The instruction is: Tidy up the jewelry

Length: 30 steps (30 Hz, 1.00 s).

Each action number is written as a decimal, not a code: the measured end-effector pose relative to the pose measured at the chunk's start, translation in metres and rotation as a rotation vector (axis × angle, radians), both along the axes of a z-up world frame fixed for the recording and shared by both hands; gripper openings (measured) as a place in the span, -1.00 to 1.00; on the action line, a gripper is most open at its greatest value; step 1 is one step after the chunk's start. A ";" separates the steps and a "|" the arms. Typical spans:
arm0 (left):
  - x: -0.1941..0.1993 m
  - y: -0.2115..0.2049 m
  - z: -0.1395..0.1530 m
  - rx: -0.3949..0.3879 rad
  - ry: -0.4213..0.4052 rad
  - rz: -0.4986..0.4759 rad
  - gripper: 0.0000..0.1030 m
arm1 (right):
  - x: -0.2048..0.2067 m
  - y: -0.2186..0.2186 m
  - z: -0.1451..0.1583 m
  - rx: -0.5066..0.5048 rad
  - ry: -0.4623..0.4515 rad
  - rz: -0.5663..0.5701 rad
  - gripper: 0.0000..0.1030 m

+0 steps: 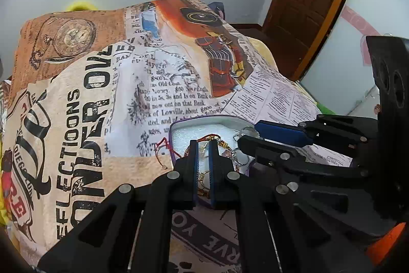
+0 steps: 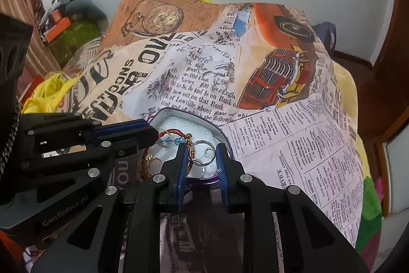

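A small purple-rimmed tin [image 1: 179,122] with white foam lining sits on the printed blanket; it also shows in the right wrist view [image 2: 225,138]. Inside lie a red thread bracelet [image 1: 213,137], a blue-beaded piece [image 2: 170,140], clear glass rings [image 2: 202,145] and a gold ring [image 2: 150,161]. My left gripper [image 1: 203,145] hovers over the tin, fingers a narrow gap apart with a thin gold chain between them. My right gripper [image 2: 202,149] is open over the glass rings. Each gripper shows in the other's view, the right one [image 1: 249,132] and the left one [image 2: 150,136].
A blanket printed with newspaper text and an orange car [image 1: 217,42] covers the surface. A wooden door [image 1: 306,4] stands at the right. Yellow cloth [image 2: 46,94] and a cluttered box [image 2: 71,35] lie at the left.
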<state>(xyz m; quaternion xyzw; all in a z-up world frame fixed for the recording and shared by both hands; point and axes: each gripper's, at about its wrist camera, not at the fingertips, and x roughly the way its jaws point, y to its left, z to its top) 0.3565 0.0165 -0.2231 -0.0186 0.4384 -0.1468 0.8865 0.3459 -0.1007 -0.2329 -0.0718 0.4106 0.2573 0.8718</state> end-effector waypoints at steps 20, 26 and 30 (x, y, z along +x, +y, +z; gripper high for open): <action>-0.051 0.013 0.065 0.026 -0.128 0.087 -0.87 | -0.047 -0.016 0.067 0.033 -0.152 -0.023 -0.60; -0.095 0.017 0.123 0.009 -0.264 0.120 -0.68 | -0.091 -0.034 0.123 0.101 -0.289 -0.048 -0.48; -0.135 0.013 0.165 0.003 -0.394 0.142 -0.42 | -0.133 -0.049 0.160 0.153 -0.423 -0.076 -0.32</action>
